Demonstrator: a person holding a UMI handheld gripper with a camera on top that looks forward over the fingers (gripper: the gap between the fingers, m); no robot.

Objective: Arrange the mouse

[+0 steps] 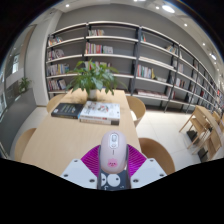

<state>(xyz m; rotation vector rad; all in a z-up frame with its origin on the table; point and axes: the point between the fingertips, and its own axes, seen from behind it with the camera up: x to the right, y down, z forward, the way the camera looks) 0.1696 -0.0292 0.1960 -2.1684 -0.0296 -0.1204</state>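
Ahead, mouse (113, 142), book (100, 111), plant (95, 76).

Smooth, glossy white plastic mouse (112, 143); pale matt wooden table (60, 138); paper-covered books (99, 111); metal shelving (120, 62).

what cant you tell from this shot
- Mouse, gripper view: its near end is hidden between the pink pads, so pad contact is unclear.
- Gripper: only a small part shows at the view's bottom.
- Books on the table: titles too small to read.
- Plant: its pot is hidden behind the books.
- Shelves: contents too small to tell apart.
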